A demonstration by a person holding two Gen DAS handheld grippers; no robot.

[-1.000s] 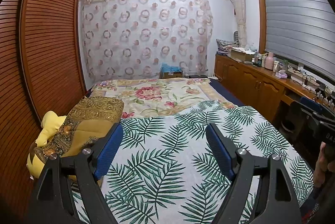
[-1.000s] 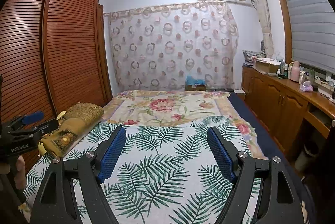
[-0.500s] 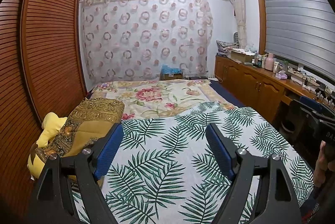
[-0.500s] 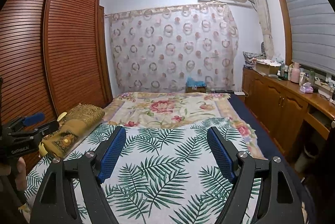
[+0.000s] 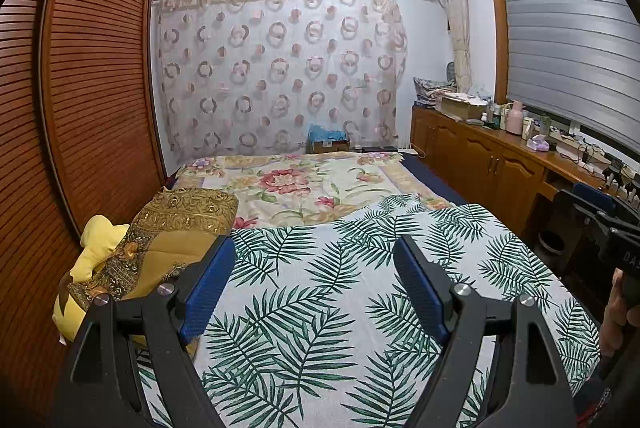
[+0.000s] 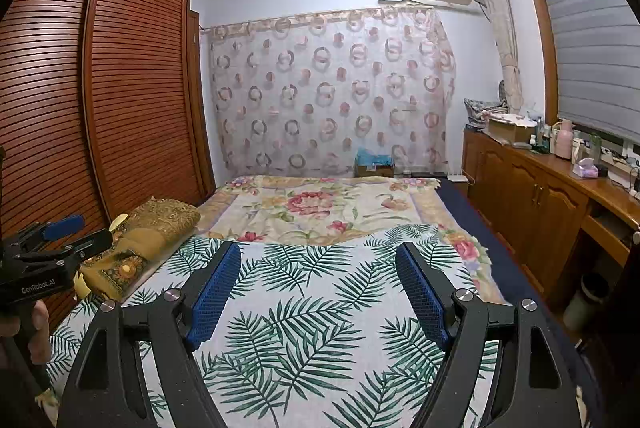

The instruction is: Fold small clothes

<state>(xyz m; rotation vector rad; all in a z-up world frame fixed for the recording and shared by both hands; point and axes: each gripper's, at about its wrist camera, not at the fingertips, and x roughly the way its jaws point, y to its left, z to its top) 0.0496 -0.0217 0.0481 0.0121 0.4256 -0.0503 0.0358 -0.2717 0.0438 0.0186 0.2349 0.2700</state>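
My left gripper point(image 5: 314, 242) hangs open over a palm-leaf bedsheet point(image 5: 320, 312), with nothing between its blue pads point(image 5: 208, 284). Further right over the same palm-leaf sheet point(image 6: 304, 328), my right gripper point(image 6: 318, 248) is also open and empty. The left gripper point(image 6: 52, 260) shows at the left edge of the right wrist view, held in a hand point(image 6: 38, 328). In the left wrist view the right gripper point(image 5: 600, 224) shows at the right edge. I see no small garment on the bed in either view.
A floral blanket point(image 5: 288, 184) covers the far half of the bed. Gold patterned pillows point(image 5: 180, 220) and a yellow cushion point(image 5: 96, 240) lie along the left side by a slatted wooden wardrobe point(image 5: 92, 88). A wooden cabinet point(image 5: 480, 164) with bottles and boxes lines the right wall.
The right wrist view has drifted slightly, so the room sits a little lower in it. The left gripper has stayed still, and both sets of jaws stand as wide as before.
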